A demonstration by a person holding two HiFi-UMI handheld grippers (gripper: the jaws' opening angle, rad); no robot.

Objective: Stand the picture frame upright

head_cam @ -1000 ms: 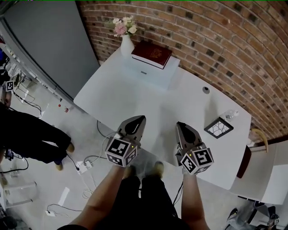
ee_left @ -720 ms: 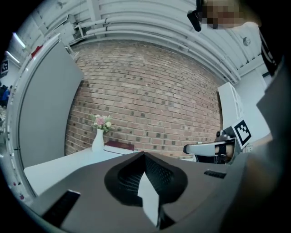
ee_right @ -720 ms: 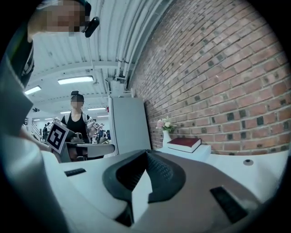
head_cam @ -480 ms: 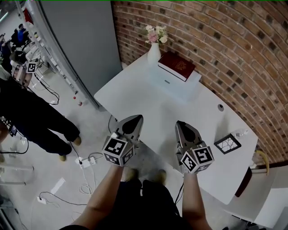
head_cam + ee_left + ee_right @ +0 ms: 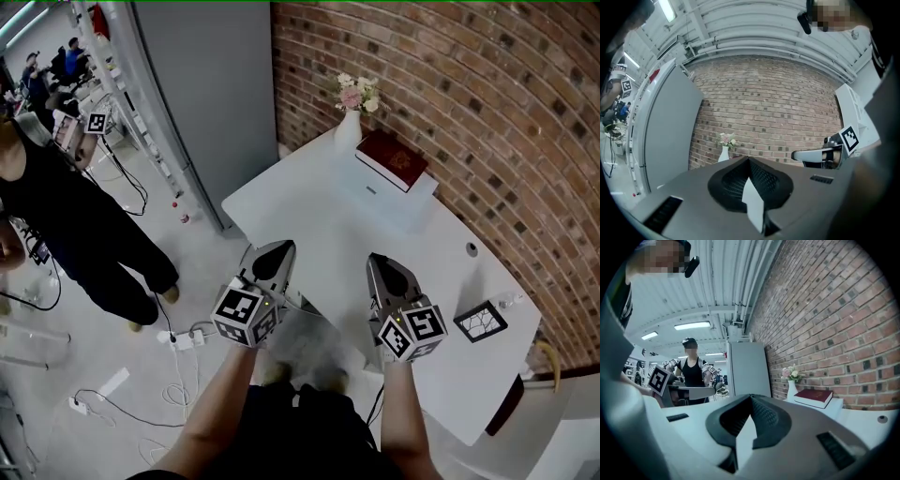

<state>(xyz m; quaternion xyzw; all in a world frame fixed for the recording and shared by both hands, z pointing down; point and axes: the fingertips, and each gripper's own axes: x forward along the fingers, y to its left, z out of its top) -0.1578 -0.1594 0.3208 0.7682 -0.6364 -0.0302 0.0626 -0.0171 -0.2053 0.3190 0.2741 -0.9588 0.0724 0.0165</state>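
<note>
A small black picture frame (image 5: 480, 322) lies flat near the right end of the white table (image 5: 319, 202). My left gripper (image 5: 278, 250) hovers over the table's near edge, jaws shut with nothing between them. My right gripper (image 5: 382, 263) hangs beside it over the table, also shut and empty, well to the left of the frame. In the left gripper view the jaws (image 5: 749, 161) meet at the tip; the right gripper view shows the same (image 5: 751, 398). The frame is not visible in either gripper view.
A white vase of pink flowers (image 5: 351, 120) and a dark red book (image 5: 391, 159) on a white box stand at the table's far end against the brick wall (image 5: 487, 103). A person in black (image 5: 75, 225) stands at the left. Cables and a power strip (image 5: 178, 337) lie on the floor.
The head view has swung left: the table, vase, book and frame have slid right in the picture, and the person at left shows more. Both grippers keep their place and stay shut.
</note>
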